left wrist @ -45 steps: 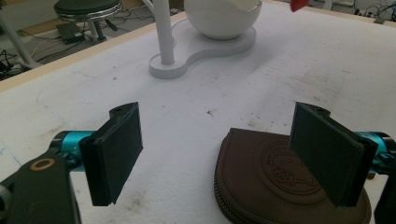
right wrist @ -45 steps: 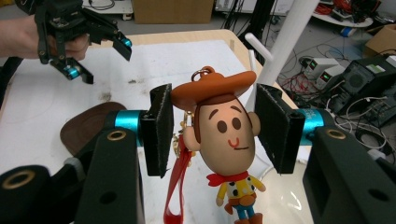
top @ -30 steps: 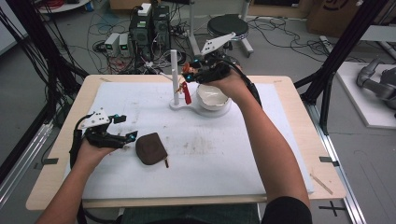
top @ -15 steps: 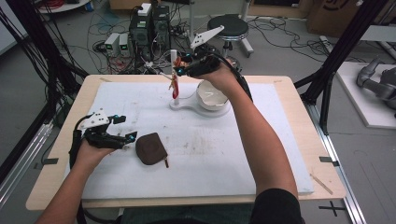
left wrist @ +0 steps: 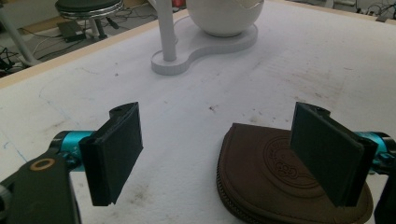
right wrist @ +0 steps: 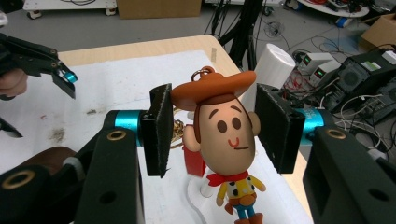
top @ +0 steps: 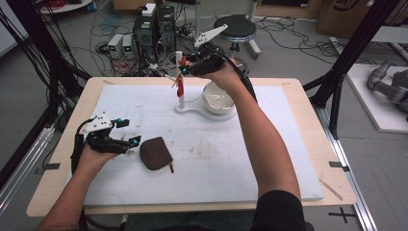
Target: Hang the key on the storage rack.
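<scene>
We are working at a pale wooden table [top: 62, 185] covered by a white foam mat [top: 269, 159] that is showing scuffs and brown smudges, in a lab room where black frame struts are rising at both sides, cables are sprawling over the grey floor, two computer towers [top: 156, 29] are standing beyond the far edge and one round black stool [top: 239, 26] is sitting behind them. We are holding the right gripper [top: 188, 68] above the far middle of the mat, its jaws clamped on either side of the head of a cowboy figurine keychain [right wrist: 224, 140]: a brown wide-brimmed hat with a metal ring on top, a big cream face with dot eyes and a red smile, a red neckerchief, a yellow shirt and blue trousers, hanging in the air right by the top of the white post [top: 181, 91] of a stand. That stand's flat white base is also carrying one white bowl [top: 219, 98]. We are resting the left gripper [top: 126, 132] low over the near left part of the mat, jaws spread wide and gripping nothing, just beside one brown zip coin pouch [top: 155, 153] with an embossed round emblem, lying flat. In all we are counting two grippers, one figurine, one pouch, one bowl and one post.
</scene>
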`<state>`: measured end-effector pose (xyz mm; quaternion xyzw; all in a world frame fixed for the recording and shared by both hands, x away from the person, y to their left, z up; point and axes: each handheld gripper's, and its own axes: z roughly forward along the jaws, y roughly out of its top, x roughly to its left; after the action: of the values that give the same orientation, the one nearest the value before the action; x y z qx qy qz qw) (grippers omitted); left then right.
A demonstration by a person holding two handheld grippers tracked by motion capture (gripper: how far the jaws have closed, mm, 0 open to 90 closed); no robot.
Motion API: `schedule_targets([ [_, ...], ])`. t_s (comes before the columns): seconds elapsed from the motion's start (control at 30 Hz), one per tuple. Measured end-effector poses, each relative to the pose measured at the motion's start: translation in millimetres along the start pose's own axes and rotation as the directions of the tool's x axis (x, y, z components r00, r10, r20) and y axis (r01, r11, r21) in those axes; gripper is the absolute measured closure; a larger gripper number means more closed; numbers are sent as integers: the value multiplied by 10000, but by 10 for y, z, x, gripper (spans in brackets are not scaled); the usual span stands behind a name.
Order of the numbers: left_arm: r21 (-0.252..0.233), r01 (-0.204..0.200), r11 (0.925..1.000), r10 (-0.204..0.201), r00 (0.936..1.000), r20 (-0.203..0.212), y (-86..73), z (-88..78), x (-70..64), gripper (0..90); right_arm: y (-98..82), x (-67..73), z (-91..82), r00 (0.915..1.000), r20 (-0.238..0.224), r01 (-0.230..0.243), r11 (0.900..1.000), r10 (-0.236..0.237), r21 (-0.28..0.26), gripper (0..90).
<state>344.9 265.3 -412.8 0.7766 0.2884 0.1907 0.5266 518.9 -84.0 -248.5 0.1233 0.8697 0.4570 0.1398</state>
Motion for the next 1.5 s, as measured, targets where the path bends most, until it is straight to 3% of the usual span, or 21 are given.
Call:
schedule_targets([
  [0.7, -1, 8, 10000, -8, 10000, -5, -6, -8, 3, 173, 51, -58, 88, 9992, 356, -212, 9996, 204, 212, 491],
  [0.77, 19, -5, 10000, 5, 10000, 0, -8, -8, 5, 173, 35, -64, 90, 9965, 777, -344, 9991, 323, 262, 447],
  [0.8, 27, -9, 10000, 9, 10000, 9, -8, -7, 5, 173, 28, -59, 84, 9949, 943, -357, 9994, 355, 12, 368],
  [0.83, 24, 15, 10000, -15, 10000, 13, -10, -3, 3, 173, 26, -52, 72, 9926, 1132, -424, 9990, 436, -127, 348],
  [0.9, 26, 11, 10000, -11, 10000, 38, -11, 1, 2, 173, 18, -40, 31, 9913, 1236, -412, 9983, 458, -402, 343],
  [0.97, 41, -27, 10000, 27, 10000, 48, -11, 5, 2, 173, 12, -14, -8, 9899, 1375, -308, 9989, 354, -352, 343],
  [1.13, 92, -33, 10000, 32, 10000, 83, -14, 17, 2, 173, -49, 65, -151, 9921, 1220, -215, 9985, 276, -507, 336],
  [1.5, 182, -108, 9998, 104, 9997, 207, -1, 60, -28, 173, -394, 205, -591, 9881, 1434, -438, 9953, 559, -865, 297],
])
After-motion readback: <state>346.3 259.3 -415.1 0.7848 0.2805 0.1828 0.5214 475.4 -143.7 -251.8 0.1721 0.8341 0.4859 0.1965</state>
